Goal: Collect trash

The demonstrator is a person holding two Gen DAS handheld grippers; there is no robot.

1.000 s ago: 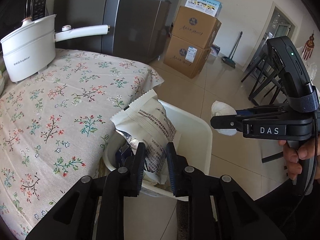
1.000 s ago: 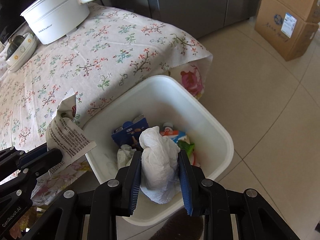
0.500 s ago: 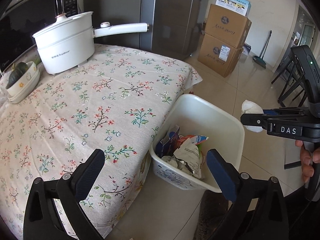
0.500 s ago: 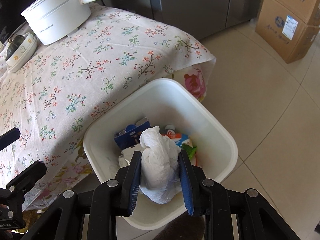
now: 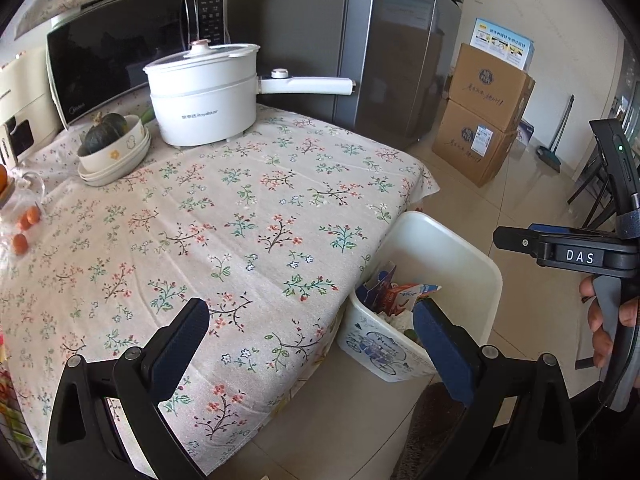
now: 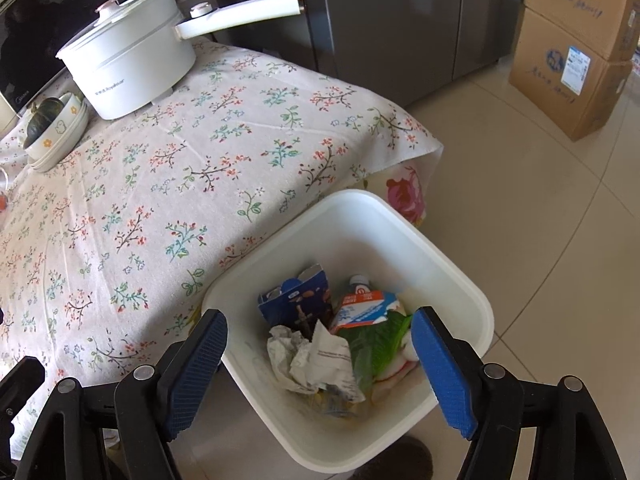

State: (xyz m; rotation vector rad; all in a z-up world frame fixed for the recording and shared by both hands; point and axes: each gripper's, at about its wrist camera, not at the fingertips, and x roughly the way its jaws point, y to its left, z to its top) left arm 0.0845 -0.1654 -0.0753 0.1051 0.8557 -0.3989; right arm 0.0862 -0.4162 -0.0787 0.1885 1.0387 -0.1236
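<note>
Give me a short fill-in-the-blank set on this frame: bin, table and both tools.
1. The white bin stands on the ____ beside the table.
2. The right tool hangs over the bin with its jaws ____.
3. The left tool holds ____.
4. In the bowl sits a dark green ____.

Missing words: floor; open; nothing; pumpkin

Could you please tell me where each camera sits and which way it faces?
Left wrist: on the left tool, angled down over the floral tablecloth toward the electric pot; a hand holding the right tool shows.
Right wrist: on the right tool, looking down into the white trash bin; open fingers show.
Shared: bin, tablecloth, pot.
</note>
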